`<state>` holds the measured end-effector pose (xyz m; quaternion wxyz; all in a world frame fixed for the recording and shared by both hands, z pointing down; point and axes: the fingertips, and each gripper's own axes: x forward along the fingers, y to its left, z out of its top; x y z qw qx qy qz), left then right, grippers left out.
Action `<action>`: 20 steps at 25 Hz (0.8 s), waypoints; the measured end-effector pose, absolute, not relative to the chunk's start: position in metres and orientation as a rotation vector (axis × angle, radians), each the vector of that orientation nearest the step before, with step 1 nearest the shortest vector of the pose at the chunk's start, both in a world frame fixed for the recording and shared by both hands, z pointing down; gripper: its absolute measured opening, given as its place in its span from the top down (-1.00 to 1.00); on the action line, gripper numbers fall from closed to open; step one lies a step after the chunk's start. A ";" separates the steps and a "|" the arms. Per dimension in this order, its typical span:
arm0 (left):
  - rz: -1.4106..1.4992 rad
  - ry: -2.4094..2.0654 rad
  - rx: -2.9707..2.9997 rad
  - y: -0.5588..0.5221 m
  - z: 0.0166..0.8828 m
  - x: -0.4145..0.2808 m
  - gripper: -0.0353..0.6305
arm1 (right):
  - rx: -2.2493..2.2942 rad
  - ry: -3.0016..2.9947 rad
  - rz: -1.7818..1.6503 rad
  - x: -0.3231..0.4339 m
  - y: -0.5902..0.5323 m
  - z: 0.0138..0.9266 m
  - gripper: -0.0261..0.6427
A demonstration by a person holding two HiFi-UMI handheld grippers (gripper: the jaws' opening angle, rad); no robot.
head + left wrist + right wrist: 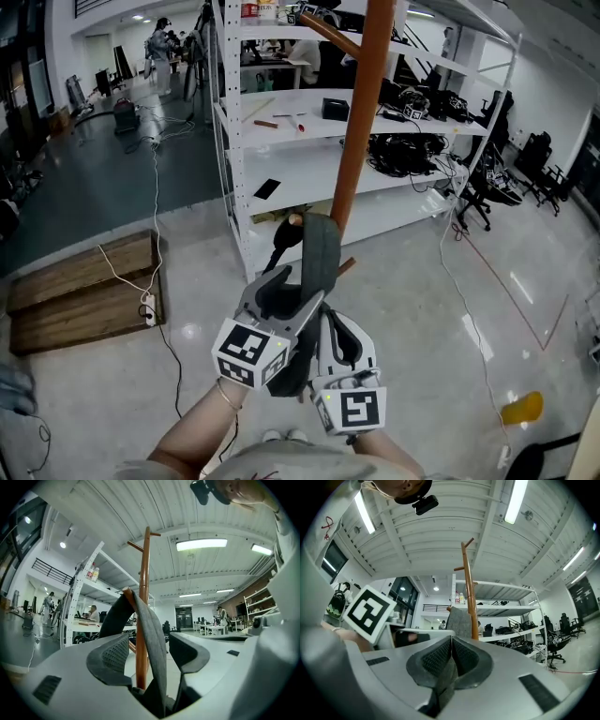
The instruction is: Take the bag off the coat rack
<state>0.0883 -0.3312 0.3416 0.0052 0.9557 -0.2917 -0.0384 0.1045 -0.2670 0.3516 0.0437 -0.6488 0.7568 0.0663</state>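
Note:
The wooden coat rack pole (361, 112) rises in front of me, with a peg tip (295, 220) low on its left. The bag's grey strap (319, 253) loops over that peg. In the left gripper view the strap (151, 634) runs between the jaws of my left gripper (149, 653), which stand open with their pads clear of it, and the pole (143, 597) is just behind. My right gripper (451, 656) is shut on the strap (459, 620), lower down. In the head view the left gripper (295, 291) and right gripper (337, 337) sit side by side and hide the bag's body.
White metal shelving (281, 131) with cables and tools stands right behind the rack. Wooden pallets (84, 291) lie on the floor at left, with a power strip (148, 309) beside them. Office chairs (487, 187) stand at the right, and a yellow object (521, 409) lies on the floor.

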 end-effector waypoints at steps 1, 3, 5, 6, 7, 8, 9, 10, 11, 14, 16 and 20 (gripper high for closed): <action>-0.100 -0.891 2.993 -0.337 0.339 0.094 0.09 | -1.985 2.314 0.201 0.106 -0.265 0.352 0.87; -0.076 -0.847 2.987 -0.346 0.333 0.105 0.08 | -1.992 2.309 0.197 0.111 -0.262 0.355 0.87; -0.061 -0.799 2.982 -0.351 0.328 0.116 0.07 | -2.006 2.296 0.195 0.117 -0.261 0.355 0.87; -0.049 -0.768 2.979 -0.352 0.326 0.122 0.07 | -2.015 2.288 0.197 0.121 -0.260 0.355 0.87; -0.028 -0.733 2.973 -0.352 0.326 0.127 0.07 | -2.024 2.280 0.200 0.124 -0.259 0.355 0.87; 0.002 -0.697 2.964 -0.351 0.328 0.132 0.07 | -2.033 2.274 0.202 0.128 -0.257 0.355 0.87; 0.038 -0.666 2.956 -0.351 0.330 0.137 0.08 | -2.042 2.269 0.203 0.131 -0.256 0.355 0.87; 0.071 -0.642 2.955 -0.350 0.333 0.141 0.08 | -2.050 2.263 0.202 0.134 -0.255 0.355 0.87; 0.098 -0.627 2.960 -0.349 0.335 0.145 0.08 | -2.058 2.258 0.201 0.137 -0.254 0.355 0.87; 0.136 -0.611 2.969 -0.349 0.340 0.152 0.17 | -2.078 2.245 0.201 0.144 -0.252 0.358 0.87; 0.137 -0.603 2.974 -0.350 0.342 0.155 0.50 | -2.087 2.234 0.199 0.147 -0.252 0.360 0.87; 0.133 -0.588 2.986 -0.350 0.340 0.159 0.58 | -2.109 2.236 0.198 0.151 -0.250 0.362 0.87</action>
